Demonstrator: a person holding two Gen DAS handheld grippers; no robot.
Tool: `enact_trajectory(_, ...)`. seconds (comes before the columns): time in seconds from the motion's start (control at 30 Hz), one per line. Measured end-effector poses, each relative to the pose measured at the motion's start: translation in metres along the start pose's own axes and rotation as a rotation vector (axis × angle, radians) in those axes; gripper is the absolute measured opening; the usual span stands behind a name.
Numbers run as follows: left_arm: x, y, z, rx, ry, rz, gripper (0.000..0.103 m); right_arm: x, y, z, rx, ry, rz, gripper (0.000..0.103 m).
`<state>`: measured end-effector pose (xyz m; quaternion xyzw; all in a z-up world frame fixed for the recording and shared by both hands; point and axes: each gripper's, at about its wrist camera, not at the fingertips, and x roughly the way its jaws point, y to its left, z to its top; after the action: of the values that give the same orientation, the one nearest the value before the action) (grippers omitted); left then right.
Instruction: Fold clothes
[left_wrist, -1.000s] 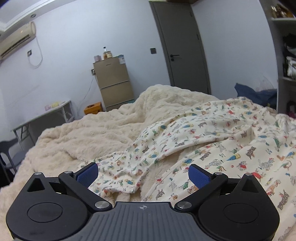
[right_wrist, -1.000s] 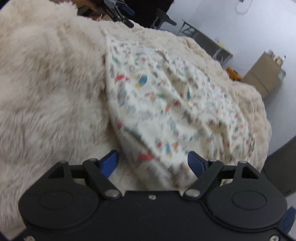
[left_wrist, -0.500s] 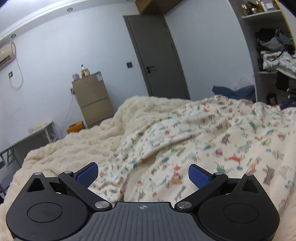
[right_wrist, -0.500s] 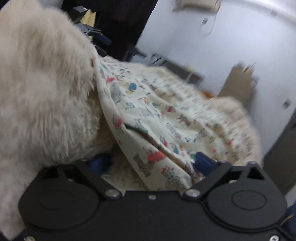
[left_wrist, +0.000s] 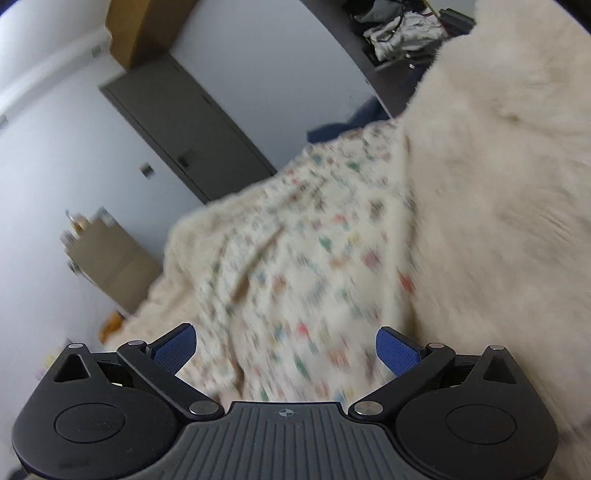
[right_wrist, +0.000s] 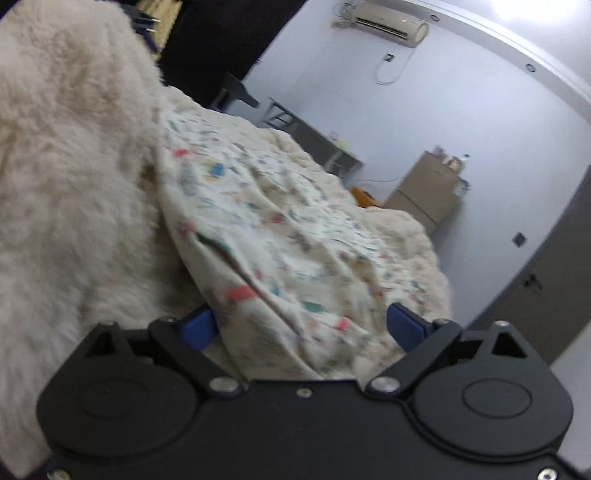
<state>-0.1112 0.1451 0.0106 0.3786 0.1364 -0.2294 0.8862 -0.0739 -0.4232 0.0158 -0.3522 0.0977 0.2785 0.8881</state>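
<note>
The right gripper (right_wrist: 301, 328), closing but not yet pinching, straddles the hem of a thin, limp printed garment (right_wrist: 280, 236) spread ahead across a fluffy blanket (right_wrist: 62, 184); the left gripper (left_wrist: 286, 349) hangs released above the same cloth.

We see a home bedroom: a bed under a fluffy cream blanket (right_wrist: 66, 155), a grey door (left_wrist: 188, 129) and a wall air conditioner (right_wrist: 388, 22). A small tan fridge (right_wrist: 428, 192) and a cluttered shelf (left_wrist: 402, 26) complete it.
</note>
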Motion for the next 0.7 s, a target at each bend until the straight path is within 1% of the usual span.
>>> enact_trajectory(0.03, 0.001, 0.001, -0.003, -0.015, 0.009, 0.012, 0.103, 0.001, 0.000, 0.000, 0.002, 0.003, -0.002, 0.088)
enact_trajectory(0.1, 0.015, 0.002, -0.010, -0.062, 0.068, 0.023, 0.103, 0.007, 0.006, 0.001, -0.019, 0.018, 0.009, 0.086)
enact_trajectory(0.13, 0.023, -0.002, -0.012, -0.059, 0.103, 0.013, 0.103, 0.007, 0.009, 0.001, -0.024, 0.021, 0.012, 0.084)
enact_trajectory(0.17, 0.025, -0.005, -0.012, -0.054, 0.118, 0.009, 0.103, 0.007, 0.012, 0.001, -0.033, 0.025, 0.016, 0.083)
enact_trajectory(0.2, 0.032, -0.011, -0.013, -0.047, 0.154, -0.003, 0.103, 0.010, 0.015, 0.002, -0.042, 0.032, 0.023, 0.083)
enact_trajectory(0.23, 0.034, -0.013, -0.014, -0.050, 0.174, -0.010, 0.103, 0.011, 0.018, 0.002, -0.049, 0.037, 0.026, 0.083)
enact_trajectory(0.27, 0.040, -0.015, -0.014, -0.070, 0.219, -0.019, 0.103, 0.012, 0.020, 0.002, -0.054, 0.039, 0.026, 0.083)
enact_trajectory(0.33, 0.051, -0.012, -0.015, -0.162, 0.334, -0.016, 0.103, 0.015, 0.022, 0.001, -0.057, 0.041, 0.026, 0.083)
enact_trajectory(0.37, 0.053, -0.010, -0.014, -0.184, 0.361, -0.013, 0.103, 0.017, 0.022, 0.001, -0.058, 0.042, 0.027, 0.084)
enact_trajectory(0.43, 0.052, -0.009, -0.014, -0.183, 0.370, -0.008, 0.103, 0.017, 0.024, 0.000, -0.056, 0.046, 0.029, 0.084)
enact_trajectory(0.47, 0.051, -0.010, -0.013, -0.161, 0.366, -0.001, 0.103, 0.018, 0.024, -0.001, -0.054, 0.047, 0.031, 0.084)
enact_trajectory(0.7, 0.047, -0.014, -0.011, -0.109, 0.365, 0.015, 0.103, 0.017, 0.025, 0.001, -0.084, 0.046, 0.026, 0.084)
